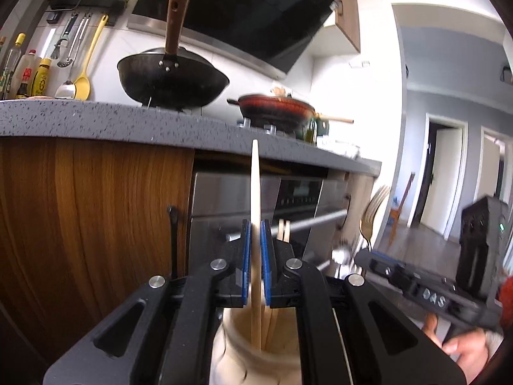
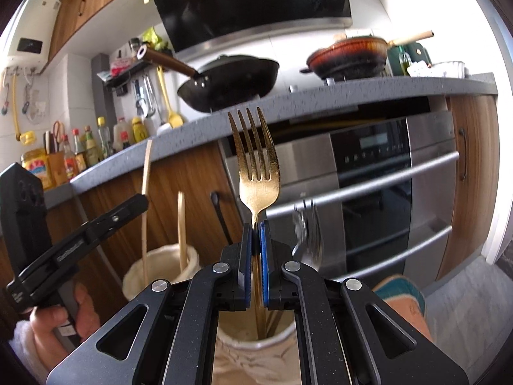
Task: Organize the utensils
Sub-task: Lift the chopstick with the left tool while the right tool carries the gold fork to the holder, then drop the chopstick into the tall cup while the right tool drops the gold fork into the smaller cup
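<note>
My left gripper (image 1: pixel 256 224) is shut on a pale wooden chopstick (image 1: pixel 255 179) that stands upright with its lower end inside a cream holder (image 1: pixel 231 353) below the jaws. More chopsticks (image 1: pixel 283 229) stand in that holder. My right gripper (image 2: pixel 256 223) is shut on the neck of a gold fork (image 2: pixel 256 173), tines up, its handle down in a second cream holder (image 2: pixel 256 362). A silver spoon (image 2: pixel 309 237) stands blurred in that holder too. The fork (image 1: pixel 373 211) and right gripper (image 1: pixel 416 282) show at the right of the left wrist view; the left gripper (image 2: pixel 80 237) and first holder (image 2: pixel 163 269) show at the left of the right wrist view.
A grey counter (image 1: pixel 96 118) runs above wooden cabinet doors (image 1: pixel 96 224) and a steel oven (image 2: pixel 384 192). A black wok (image 1: pixel 173 80) and a red pan (image 1: pixel 275 109) sit on the hob. Bottles (image 2: pixel 80 154) and hanging utensils (image 1: pixel 83 64) line the wall.
</note>
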`<state>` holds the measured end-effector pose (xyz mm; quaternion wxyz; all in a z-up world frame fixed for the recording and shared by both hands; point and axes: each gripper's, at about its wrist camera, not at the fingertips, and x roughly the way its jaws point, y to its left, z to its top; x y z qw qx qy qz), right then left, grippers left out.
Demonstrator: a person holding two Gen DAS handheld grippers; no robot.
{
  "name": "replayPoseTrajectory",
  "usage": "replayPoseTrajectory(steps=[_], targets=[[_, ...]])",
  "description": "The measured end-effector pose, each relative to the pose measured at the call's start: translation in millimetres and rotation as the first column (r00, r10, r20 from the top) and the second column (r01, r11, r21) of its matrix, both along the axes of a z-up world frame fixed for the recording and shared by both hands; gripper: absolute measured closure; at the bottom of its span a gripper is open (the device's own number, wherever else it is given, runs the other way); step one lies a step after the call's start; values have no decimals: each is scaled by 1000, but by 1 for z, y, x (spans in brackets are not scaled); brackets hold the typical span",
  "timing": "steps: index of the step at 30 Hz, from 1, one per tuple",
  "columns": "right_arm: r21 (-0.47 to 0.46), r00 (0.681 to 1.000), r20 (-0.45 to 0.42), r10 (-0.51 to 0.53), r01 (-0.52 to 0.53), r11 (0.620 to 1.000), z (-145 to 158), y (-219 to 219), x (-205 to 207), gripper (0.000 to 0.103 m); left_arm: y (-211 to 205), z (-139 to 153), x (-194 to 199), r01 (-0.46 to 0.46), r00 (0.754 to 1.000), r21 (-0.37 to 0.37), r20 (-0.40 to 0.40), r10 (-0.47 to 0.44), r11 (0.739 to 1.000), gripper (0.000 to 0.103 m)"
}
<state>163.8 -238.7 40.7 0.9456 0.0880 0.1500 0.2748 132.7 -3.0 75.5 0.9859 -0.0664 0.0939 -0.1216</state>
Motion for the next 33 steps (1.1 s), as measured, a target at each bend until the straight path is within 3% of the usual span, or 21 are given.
replayPoseTrajectory(steps=[8,14,33], targets=[[-54,1000,-1,-9,9,998,-8,7,-12,97,0,-15,-7,19,993,48,-114,-13,999,97],[-61,999,-3,-35,35,998,-8,6,-9,97,-5,-23,-5,30,988,80,-150,-17,996,97],[-108,990,-32,-138,134,985,-12,-1,3,92,-9,-24,-7,6,991,122,-136,10,993,95]])
